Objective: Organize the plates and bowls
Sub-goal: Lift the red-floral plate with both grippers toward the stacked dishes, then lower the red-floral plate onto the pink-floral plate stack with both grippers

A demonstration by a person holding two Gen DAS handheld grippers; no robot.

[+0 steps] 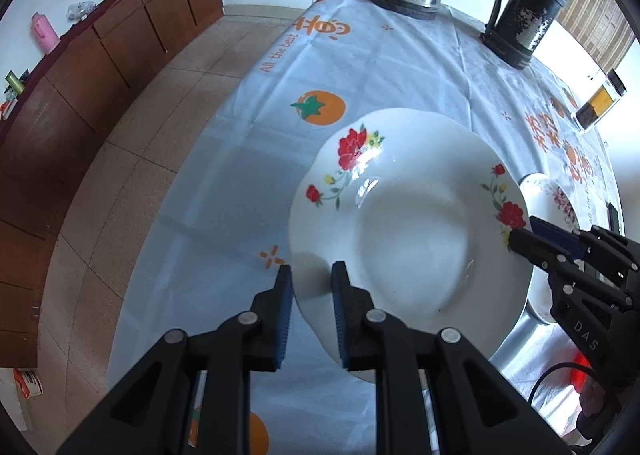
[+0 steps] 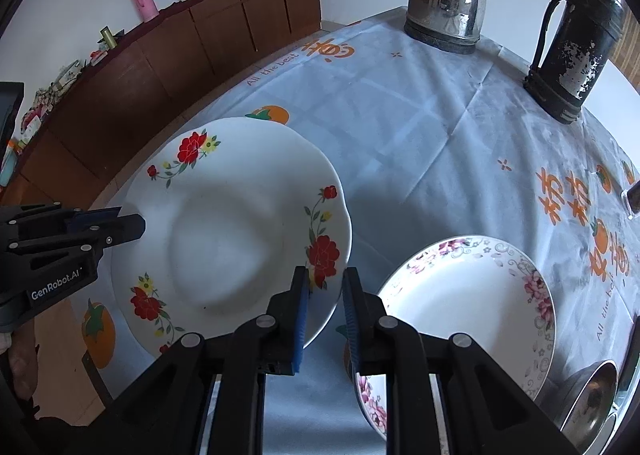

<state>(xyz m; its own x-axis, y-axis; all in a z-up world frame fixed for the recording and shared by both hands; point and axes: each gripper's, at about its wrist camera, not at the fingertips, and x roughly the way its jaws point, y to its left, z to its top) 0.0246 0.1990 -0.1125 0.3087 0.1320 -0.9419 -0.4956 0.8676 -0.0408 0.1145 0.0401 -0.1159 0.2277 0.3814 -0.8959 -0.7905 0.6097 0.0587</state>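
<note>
Left gripper (image 1: pixel 311 275) & right gripper (image 2: pixel 325 279) are each clenched on opposite rims of the red-flowered plate (image 1: pixel 408 231), held above the table's (image 1: pixel 248 183) left edge. Plate is best kept level, grips matched, then lowered onto the pink-flowered plate (image 2: pixel 472 295) w/o a knock.

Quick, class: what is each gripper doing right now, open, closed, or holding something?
Left gripper: closed on the rim of the red-flowered plate.
Right gripper: closed on the opposite rim of the same plate.
</note>
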